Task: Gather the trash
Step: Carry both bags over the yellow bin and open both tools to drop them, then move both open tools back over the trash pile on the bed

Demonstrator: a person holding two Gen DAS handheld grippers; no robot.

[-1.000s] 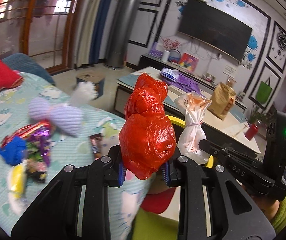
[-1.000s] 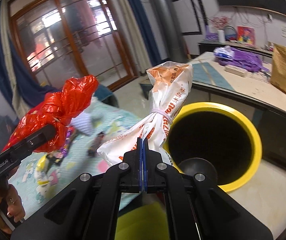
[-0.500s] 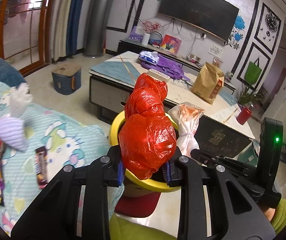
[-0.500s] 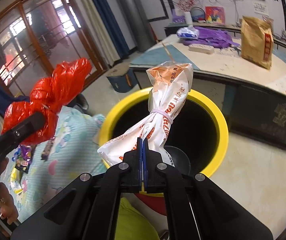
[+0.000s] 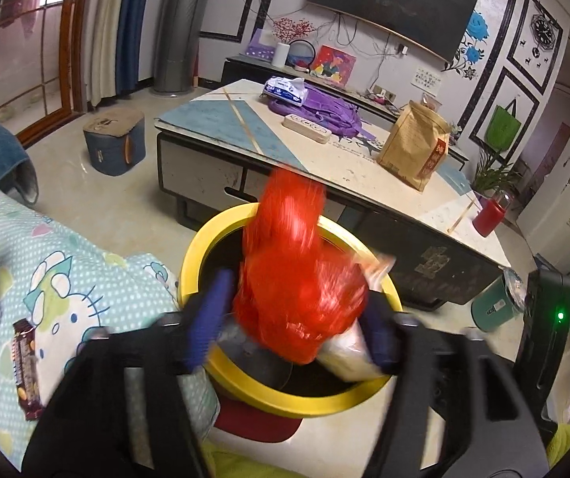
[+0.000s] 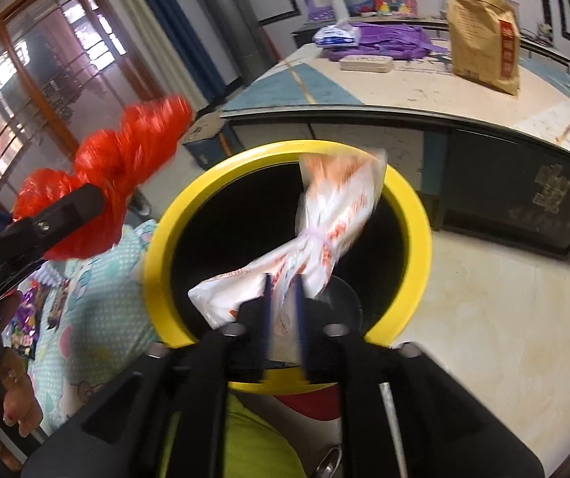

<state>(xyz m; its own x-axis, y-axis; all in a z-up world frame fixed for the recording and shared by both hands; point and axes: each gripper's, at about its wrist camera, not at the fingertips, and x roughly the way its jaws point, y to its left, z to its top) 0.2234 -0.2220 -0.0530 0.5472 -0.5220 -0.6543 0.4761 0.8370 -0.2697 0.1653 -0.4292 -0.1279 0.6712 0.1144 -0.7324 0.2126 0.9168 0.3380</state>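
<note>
the left gripper (image 5: 292, 330) hangs over the yellow bin (image 5: 221, 378), jaws just sprung apart, blue pads clear of the red bag (image 5: 296, 290); the bag is blurred between them, above the bin's mouth, let go. the right gripper (image 6: 283, 310) is over the same bin (image 6: 412, 215), jaws just parting too, with the white bag (image 6: 324, 231) between the pads; blur hides whether they touch it, but the grip looks loosened. seen from the right wrist, the red bag (image 6: 105, 183) sits left of the bin's rim. left of the bin lies a cartoon blanket (image 5: 65, 279) with a snack bar (image 5: 26, 370); behind the bin stands a low table (image 5: 344, 175) carrying a brown paper bag (image 5: 416, 147)
</note>
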